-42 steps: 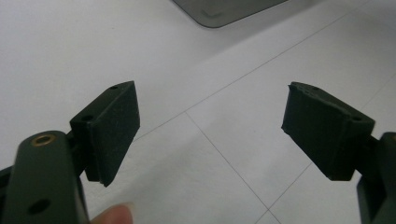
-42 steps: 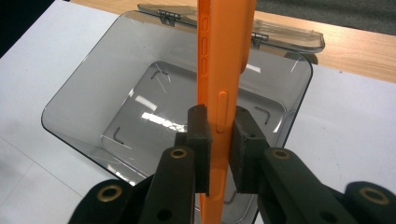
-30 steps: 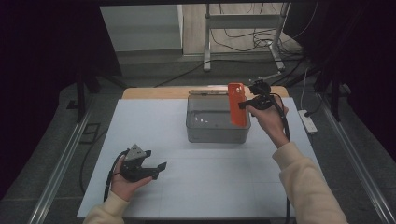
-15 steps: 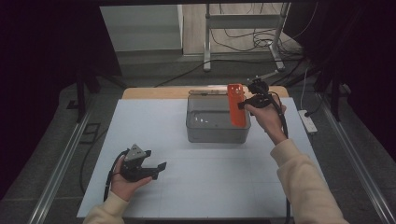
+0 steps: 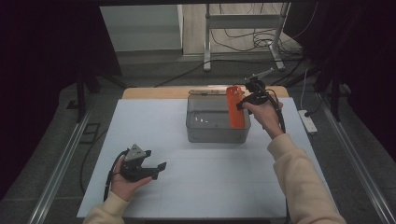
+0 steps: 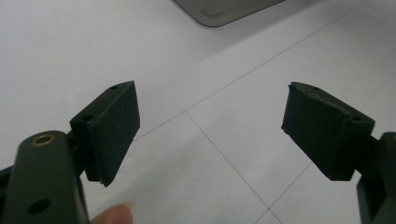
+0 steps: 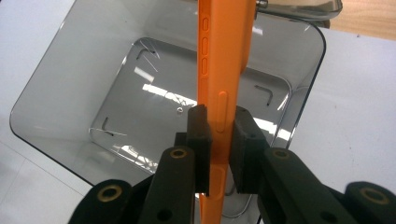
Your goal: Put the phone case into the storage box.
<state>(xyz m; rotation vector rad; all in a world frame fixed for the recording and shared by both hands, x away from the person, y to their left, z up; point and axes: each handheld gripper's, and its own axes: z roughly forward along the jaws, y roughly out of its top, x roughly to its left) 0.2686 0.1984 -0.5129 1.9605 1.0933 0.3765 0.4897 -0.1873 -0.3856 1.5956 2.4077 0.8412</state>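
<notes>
Between the right gripper's (image 7: 219, 140) jaws, clamped across its thin edges, the orange phone case (image 7: 223, 70) stands upright, long axis running away toward the grey bin (image 7: 70, 79) directly below. Well apart, the left gripper (image 6: 210, 126) rests open-jawed over the bench (image 6: 56, 56).

Orange case (image 7: 223, 70) looks like smooth matt plastic; the grey bin (image 7: 93, 70) beneath it is glossy, reflective plastic; gripper pads (image 6: 114, 126) are rough black foam; the table (image 5: 154, 126) around the bin is matt white
</notes>
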